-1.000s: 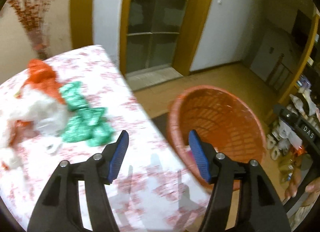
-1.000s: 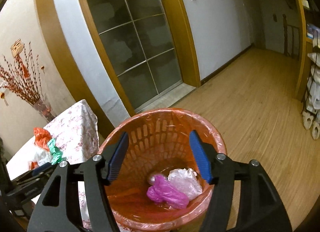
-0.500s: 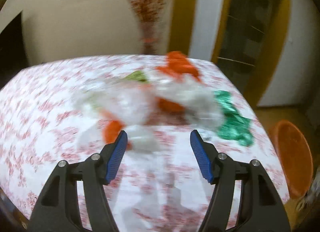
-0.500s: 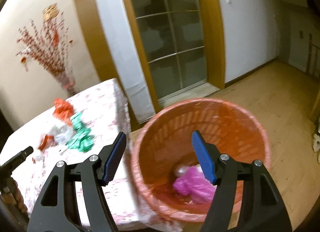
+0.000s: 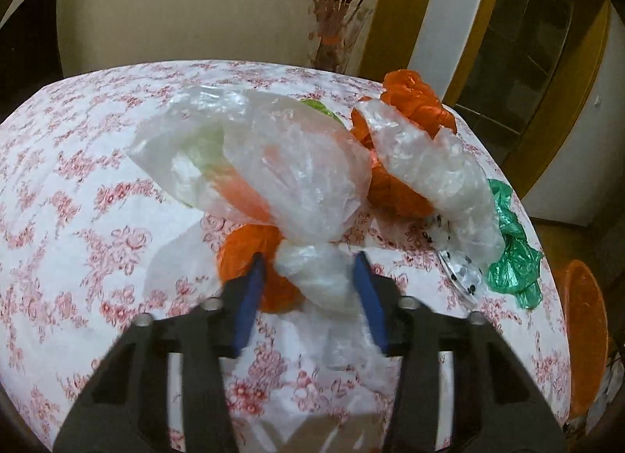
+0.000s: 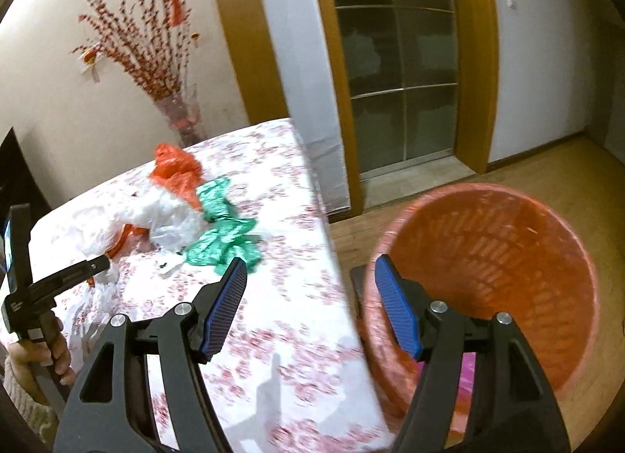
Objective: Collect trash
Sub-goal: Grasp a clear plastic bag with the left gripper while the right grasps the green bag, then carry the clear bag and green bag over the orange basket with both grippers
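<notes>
A: We've got the left gripper (image 5: 308, 277) pitched down over the desk (image 5: 78, 187), jaws closing. The twisted neck of the clear crinkled plastic bag (image 5: 273, 164) sits between the blue pads, with an orange plastic scrap (image 5: 250, 254) bunched against the left pad. Can't tell yet if the pads are actually pressing on the plastic.

B: And the hand on it?

A: In the right wrist view the person's left hand (image 6: 35, 359) grips the handle low at the desk's near edge, knit sleeve cuff showing, gripper reaching in toward the pile.

B: Right side?

A: The right gripper (image 6: 308, 304) is angled down too, straddling the desk's right edge, jaws wide apart, nothing between them. One pad is over the cloth, the other over the rim of the round orange lattice waste basket (image 6: 508, 257).

B: Where's the rest of the trash?

A: On the desk, toward the far right corner: a second clear bag (image 5: 433, 164) over an orange plastic bag (image 5: 414, 97), and a crumpled green plastic bag (image 5: 511, 254) near the right edge. A bit of pink plastic (image 6: 466, 369) is down in the basket.

B: Surroundings?

A: White cloth with a red floral print on the desk, basket on wood floor just beside it. Vase of dried red branches (image 6: 148, 54) behind the desk, and a glass door in a wood frame (image 6: 394, 58).
</notes>
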`<state>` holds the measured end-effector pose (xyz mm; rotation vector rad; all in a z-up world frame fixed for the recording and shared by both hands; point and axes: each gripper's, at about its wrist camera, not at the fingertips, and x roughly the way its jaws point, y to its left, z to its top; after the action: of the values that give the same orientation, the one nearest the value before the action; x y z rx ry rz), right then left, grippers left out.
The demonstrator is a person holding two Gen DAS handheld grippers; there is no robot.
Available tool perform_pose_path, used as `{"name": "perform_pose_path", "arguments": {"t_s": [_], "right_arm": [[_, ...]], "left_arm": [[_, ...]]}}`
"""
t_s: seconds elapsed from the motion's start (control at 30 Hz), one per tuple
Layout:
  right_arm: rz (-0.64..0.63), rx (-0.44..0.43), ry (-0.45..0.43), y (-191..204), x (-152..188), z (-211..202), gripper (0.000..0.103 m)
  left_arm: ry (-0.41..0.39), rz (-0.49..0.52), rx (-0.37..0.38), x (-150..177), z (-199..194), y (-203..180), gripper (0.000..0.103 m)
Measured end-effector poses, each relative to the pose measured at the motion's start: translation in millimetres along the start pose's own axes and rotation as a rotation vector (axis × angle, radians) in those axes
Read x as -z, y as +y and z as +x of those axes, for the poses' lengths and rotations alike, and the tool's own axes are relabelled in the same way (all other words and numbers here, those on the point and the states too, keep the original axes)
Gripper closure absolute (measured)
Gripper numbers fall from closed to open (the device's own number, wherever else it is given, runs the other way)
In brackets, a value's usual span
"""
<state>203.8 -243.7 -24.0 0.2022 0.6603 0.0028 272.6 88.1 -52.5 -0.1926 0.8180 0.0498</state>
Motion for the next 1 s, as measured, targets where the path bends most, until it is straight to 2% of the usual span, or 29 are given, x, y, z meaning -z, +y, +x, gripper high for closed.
{"name": "perform_pose_path", "arguments": {"t_s": [0.03, 0.1, 0.2, 0.5, 0.6, 0.77, 0.83, 0.9, 1.0], "right_arm": [[-0.012, -0.008, 0.005, 6.2, -1.1, 4.6, 0.036], [-0.027, -0.021, 0.012, 14.0, -2.7, 11.5, 0.036], [-0.046, -0.043, 0.019, 26.2, -7.0, 23.1, 0.037], [-0.068, -0.105, 0.072, 57.6, -23.3, 67.6, 0.053], [-0.068, -0.098, 0.093, 65.3, -27.1, 84.3, 0.057], [-0.082, -0.061, 0.170, 74.0, -30.8, 118.2, 0.057], [-0.106, -0.040, 0.205, 76.2, -27.4, 127.2, 0.069], [-0.127, -0.015, 0.236, 76.8, -23.6, 132.8, 0.091], [-0.107, -0.024, 0.198, 68.8, -24.1, 116.7, 0.095]], "left_arm": [[-0.003, 0.006, 0.000, -0.8, -0.1, -1.6, 0.069], [-0.011, 0.013, 0.008, -1.6, -0.4, -2.2, 0.079], [-0.020, 0.014, 0.037, -3.2, -4.7, 0.1, 0.084], [-0.077, -0.001, 0.042, -4.2, -36.2, 17.6, 0.085], [-0.092, -0.014, 0.032, -5.7, -46.5, 26.6, 0.085], [-0.099, -0.031, 0.029, -5.4, -58.4, 33.7, 0.085], [-0.101, -0.034, 0.036, -5.4, -61.7, 35.5, 0.085], [-0.101, -0.037, 0.046, -6.0, -63.5, 36.0, 0.085], [-0.102, -0.030, 0.059, -6.6, -65.0, 32.3, 0.085]]}}
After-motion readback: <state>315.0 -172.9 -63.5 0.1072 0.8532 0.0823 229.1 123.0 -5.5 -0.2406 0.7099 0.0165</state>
